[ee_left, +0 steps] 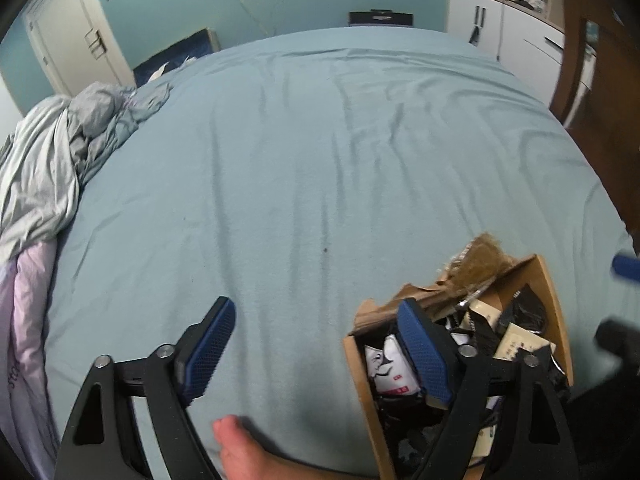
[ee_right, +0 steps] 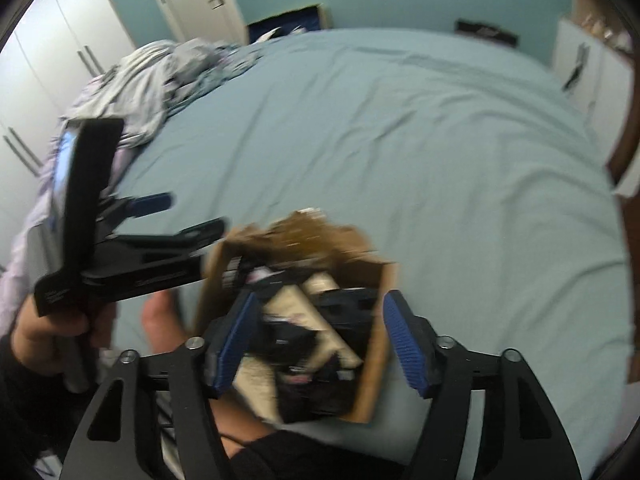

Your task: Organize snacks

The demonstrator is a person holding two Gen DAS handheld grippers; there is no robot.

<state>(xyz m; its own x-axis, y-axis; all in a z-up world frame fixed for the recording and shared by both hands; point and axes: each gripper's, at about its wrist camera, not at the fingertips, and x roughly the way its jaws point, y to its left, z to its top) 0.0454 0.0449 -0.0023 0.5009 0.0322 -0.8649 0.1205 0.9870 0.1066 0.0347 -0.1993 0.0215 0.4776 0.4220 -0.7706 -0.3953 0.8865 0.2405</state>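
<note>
Hovering my wide-open, empty right gripper (ee_right: 320,340) over the brown cardboard snack box (ee_right: 376,364) at lower centre; left gripper (ee_left: 316,352) likewise spread, empty.

Box (ee_left: 554,300) ahead of the left gripper (ee_left: 316,356) is showing matt brown cardboard, packets (ee_left: 390,368) glossy. Sheet (ee_left: 320,160) is lying as wrinkled matt cloth. Pads (ee_left: 208,344) are looking textured blue.
</note>
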